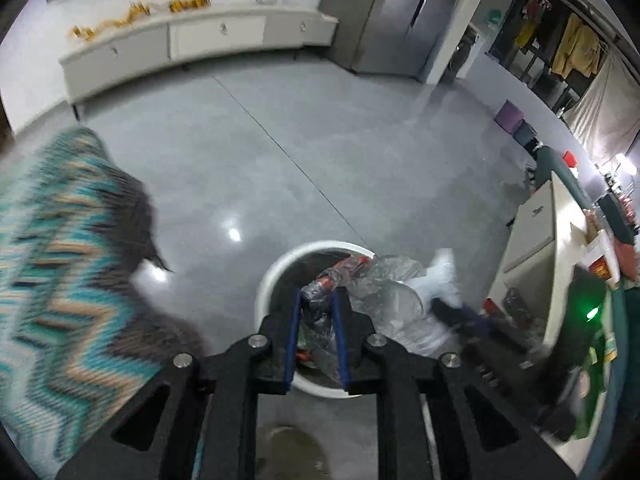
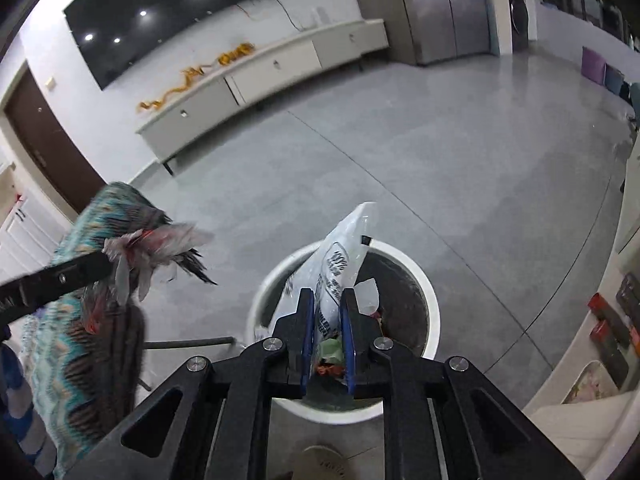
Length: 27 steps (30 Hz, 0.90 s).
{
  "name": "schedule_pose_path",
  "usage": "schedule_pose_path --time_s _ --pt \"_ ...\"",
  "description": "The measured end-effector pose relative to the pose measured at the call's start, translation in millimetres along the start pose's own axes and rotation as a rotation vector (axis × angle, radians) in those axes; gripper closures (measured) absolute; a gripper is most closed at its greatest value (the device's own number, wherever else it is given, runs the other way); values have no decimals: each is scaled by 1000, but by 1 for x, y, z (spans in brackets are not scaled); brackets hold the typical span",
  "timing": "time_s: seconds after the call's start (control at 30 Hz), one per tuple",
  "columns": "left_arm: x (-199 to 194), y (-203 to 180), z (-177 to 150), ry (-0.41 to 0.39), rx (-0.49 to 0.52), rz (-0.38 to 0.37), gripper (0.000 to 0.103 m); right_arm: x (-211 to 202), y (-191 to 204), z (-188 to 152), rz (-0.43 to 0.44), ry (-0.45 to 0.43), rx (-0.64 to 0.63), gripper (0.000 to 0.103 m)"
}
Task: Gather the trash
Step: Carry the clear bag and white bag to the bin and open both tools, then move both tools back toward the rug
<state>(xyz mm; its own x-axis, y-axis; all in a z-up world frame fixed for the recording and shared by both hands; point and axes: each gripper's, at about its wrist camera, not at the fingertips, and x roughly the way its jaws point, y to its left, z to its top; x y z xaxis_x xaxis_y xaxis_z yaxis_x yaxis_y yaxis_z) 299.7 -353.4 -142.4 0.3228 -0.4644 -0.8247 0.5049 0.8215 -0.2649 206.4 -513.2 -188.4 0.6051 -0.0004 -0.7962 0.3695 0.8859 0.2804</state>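
- Left gripper (image 1: 316,294): closed on a crumpled red-and-clear wrapper (image 1: 320,292), above the white bin (image 1: 268,280).
- Right gripper (image 2: 327,294): clamps a white printed bag (image 2: 344,248) over the bin's (image 2: 428,292) near rim.
- Bin stands on grey floor (image 2: 400,140), trash inside.

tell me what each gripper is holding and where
The right gripper pinches a white printed plastic bag near its lower end; the left gripper grips crumpled plastic wrapper by one edge.

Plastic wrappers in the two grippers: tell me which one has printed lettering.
The white plastic bag in the right gripper has dark lettering; the left gripper's crumpled wrapper is clear with red.
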Motion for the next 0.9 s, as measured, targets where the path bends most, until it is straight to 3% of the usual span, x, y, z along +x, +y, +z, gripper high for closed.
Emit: schedule_pose_path --time_s 0.07,0.1,0.13,0.3,0.43,0.9 --pt "21 -2 4 33 -20 -24 70 12 -4 -2 -2 15 12 69" --pt "26 -2 5 38 -27 -30 59 20 -6 -3 -6 21 18 66" --pt "32 -1 6 43 -39 -37 55 23 -9 -5 -7 25 21 65" --pt "39 -2 6 39 -61 -54 53 26 -19 -13 -35 34 43 63" --pt "21 -3 2 -4 -50 -2 53 10 -19 -14 -49 8 53 58" --pt "-149 15 -68 -415 -58 309 53 -147 49 -28 -35 -242 -4 17"
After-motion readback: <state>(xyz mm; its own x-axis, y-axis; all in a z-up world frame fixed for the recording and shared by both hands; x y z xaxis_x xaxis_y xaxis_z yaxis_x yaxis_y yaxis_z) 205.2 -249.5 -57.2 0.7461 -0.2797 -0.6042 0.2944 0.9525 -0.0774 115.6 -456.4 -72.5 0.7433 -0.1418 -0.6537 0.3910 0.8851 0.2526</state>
